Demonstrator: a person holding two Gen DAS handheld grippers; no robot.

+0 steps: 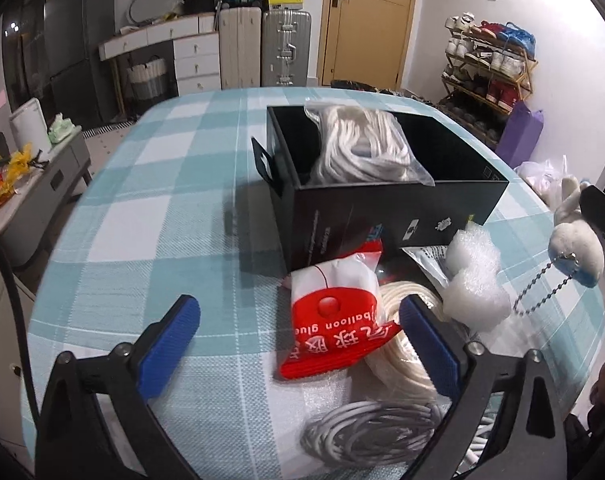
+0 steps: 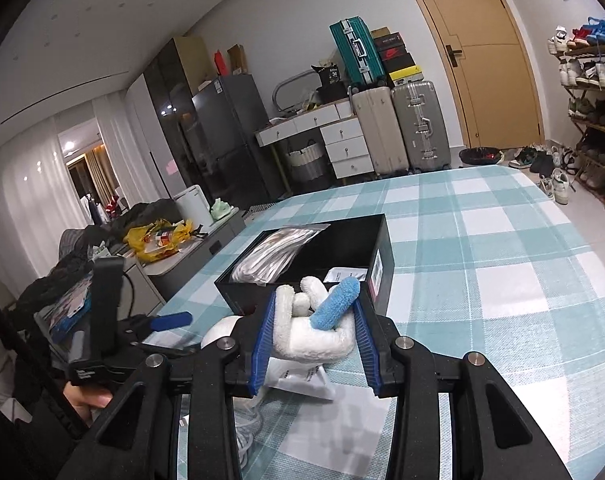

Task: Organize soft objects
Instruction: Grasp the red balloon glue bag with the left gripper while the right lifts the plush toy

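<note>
A black box (image 1: 382, 208) stands on the checked table and holds a bag of white rope (image 1: 358, 148). My left gripper (image 1: 298, 312) is open, low over a red and white balloon glue packet (image 1: 334, 312). A coil of cream rope (image 1: 402, 344) and a grey cable coil (image 1: 366, 432) lie beside the packet. My right gripper (image 2: 314, 316) is shut on a white plush toy with a blue ear (image 2: 322, 328), held just in front of the box (image 2: 342, 248). The toy with its bead chain also shows in the left wrist view (image 1: 574, 248).
Bubble wrap (image 1: 470, 280) and a silver pouch (image 1: 426, 260) lie in front of the box. A white packet (image 2: 302, 380) lies under the right gripper. The teal checked tablecloth (image 2: 502, 240) stretches beyond. Suitcases (image 2: 402, 128) and a shoe rack (image 2: 594, 112) stand by the walls.
</note>
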